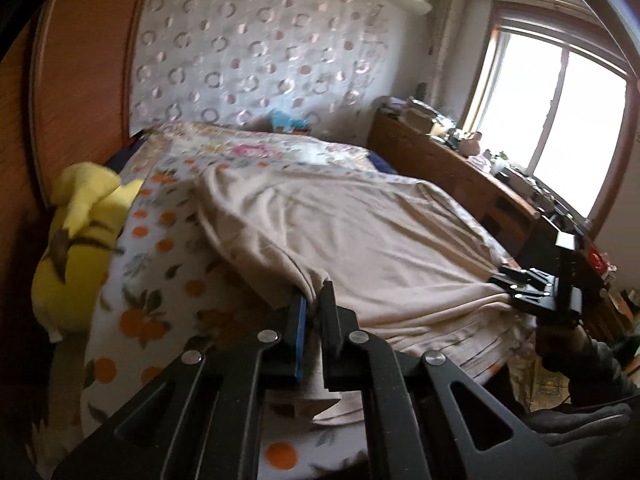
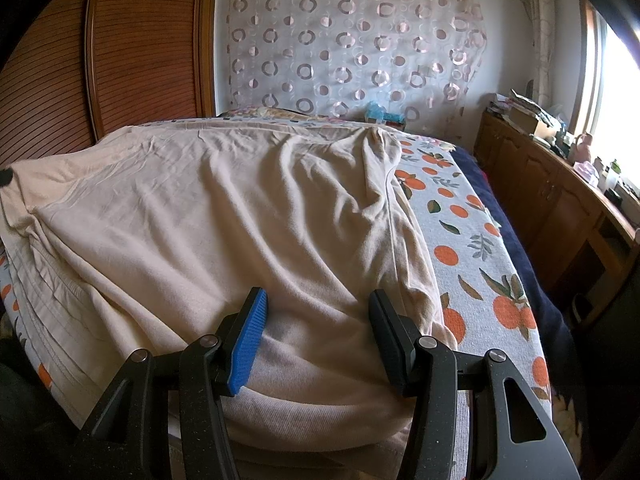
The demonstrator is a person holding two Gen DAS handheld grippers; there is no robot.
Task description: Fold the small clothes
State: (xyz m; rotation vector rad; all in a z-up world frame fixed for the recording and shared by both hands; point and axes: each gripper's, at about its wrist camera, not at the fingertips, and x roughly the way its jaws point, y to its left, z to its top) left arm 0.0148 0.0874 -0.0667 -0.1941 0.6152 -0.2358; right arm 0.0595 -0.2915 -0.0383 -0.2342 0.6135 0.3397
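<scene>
A cream garment [image 1: 360,240] lies spread on the bed, wrinkled, and fills the right wrist view [image 2: 224,216]. My left gripper [image 1: 314,300] is shut on a bunched near edge of it and lifts that edge slightly. My right gripper [image 2: 316,304] is open, its jaws wide apart over the garment's near edge, with cloth between them. The right gripper also shows in the left wrist view [image 1: 516,284] at the garment's right edge, held by a hand.
The bed carries an orange-fruit blanket [image 2: 480,248] and a floral quilt [image 1: 256,148]. A yellow plush toy [image 1: 76,240] lies at the bed's left. A wooden cabinet [image 2: 560,208] with clutter runs along the right under a window [image 1: 552,120]. A wooden wardrobe [image 2: 120,48] stands left.
</scene>
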